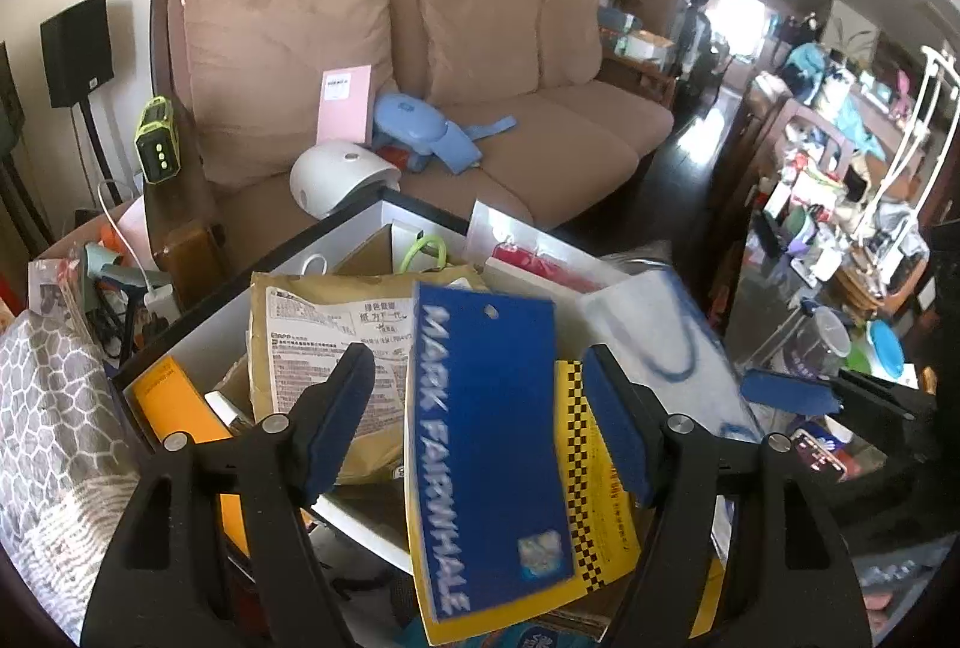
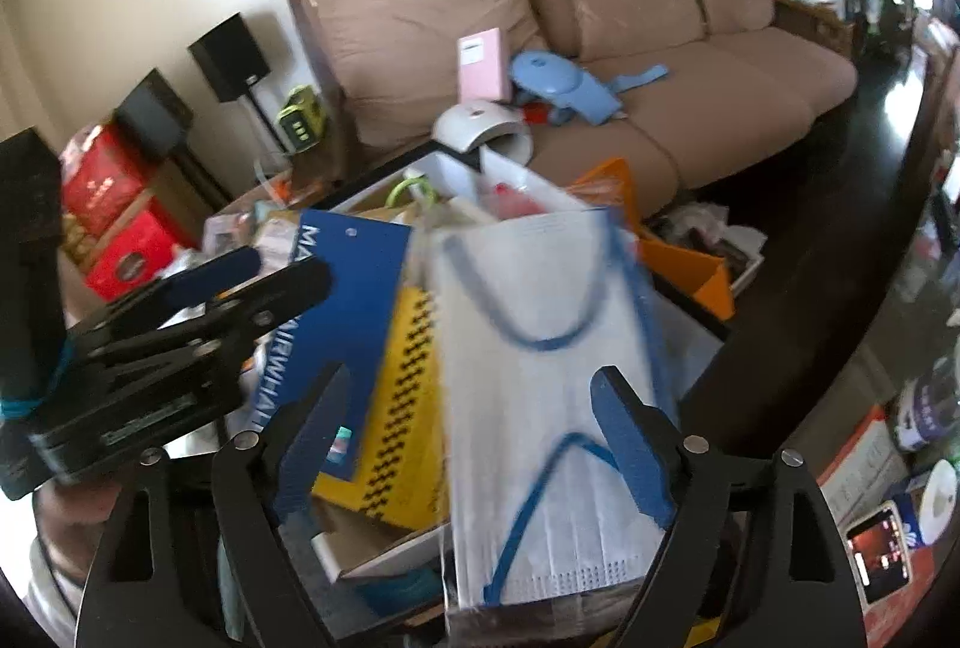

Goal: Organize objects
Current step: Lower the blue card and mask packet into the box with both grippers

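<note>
Clutter fills a white box (image 1: 336, 240). The left gripper (image 1: 480, 408) stands spread around a blue card (image 1: 486, 444), pads clear. The right gripper (image 2: 480, 408) is spread over a pack of face masks (image 2: 540, 408).

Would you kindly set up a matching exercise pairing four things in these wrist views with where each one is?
Things:
1. blue card
2. face mask pack
3. pink booklet
4. green device

Places:
A. propped against a sofa cushion
B. between the left gripper's open jaws
C. on the sofa's wooden armrest
D. between the right gripper's open jaws

Pairs: 1-B, 2-D, 3-A, 4-C
</note>
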Tool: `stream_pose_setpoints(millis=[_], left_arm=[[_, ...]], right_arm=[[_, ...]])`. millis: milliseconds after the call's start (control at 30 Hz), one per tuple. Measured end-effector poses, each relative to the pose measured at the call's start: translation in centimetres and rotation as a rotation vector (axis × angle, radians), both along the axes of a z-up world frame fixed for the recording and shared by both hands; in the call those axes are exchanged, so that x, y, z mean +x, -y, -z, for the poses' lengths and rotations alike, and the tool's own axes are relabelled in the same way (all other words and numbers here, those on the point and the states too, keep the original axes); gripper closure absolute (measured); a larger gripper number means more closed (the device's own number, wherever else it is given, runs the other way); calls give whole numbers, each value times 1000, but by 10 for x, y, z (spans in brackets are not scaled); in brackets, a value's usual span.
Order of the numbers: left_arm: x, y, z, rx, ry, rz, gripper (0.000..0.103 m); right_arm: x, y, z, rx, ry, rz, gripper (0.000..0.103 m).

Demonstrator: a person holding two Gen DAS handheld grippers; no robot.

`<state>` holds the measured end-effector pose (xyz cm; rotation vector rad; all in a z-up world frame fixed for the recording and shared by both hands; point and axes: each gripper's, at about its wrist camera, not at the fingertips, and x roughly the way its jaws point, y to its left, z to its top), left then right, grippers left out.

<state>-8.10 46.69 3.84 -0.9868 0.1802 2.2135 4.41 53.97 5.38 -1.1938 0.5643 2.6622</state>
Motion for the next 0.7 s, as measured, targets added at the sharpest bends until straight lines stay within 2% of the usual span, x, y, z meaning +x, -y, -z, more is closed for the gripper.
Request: stream_pose_setpoints(millis=[167, 233, 467, 567, 700], left_arm=[[-1, 7, -1, -1, -9, -30, 16], [-2, 13, -2, 1, -7, -43, 16], [-6, 32, -11, 3, -13, -71, 14], [-8, 43, -15, 0, -10, -96, 14], [-6, 56, -21, -11, -25, -130, 14]], right_arm=[[-7, 0, 10, -16, 25, -6, 18], [-15, 2, 20, -63, 25, -40, 18], [-27, 15, 31, -214, -12, -151, 18], [-27, 16, 30, -205, -7, -139, 19], [-12, 22, 5, -134, -37, -110, 20]])
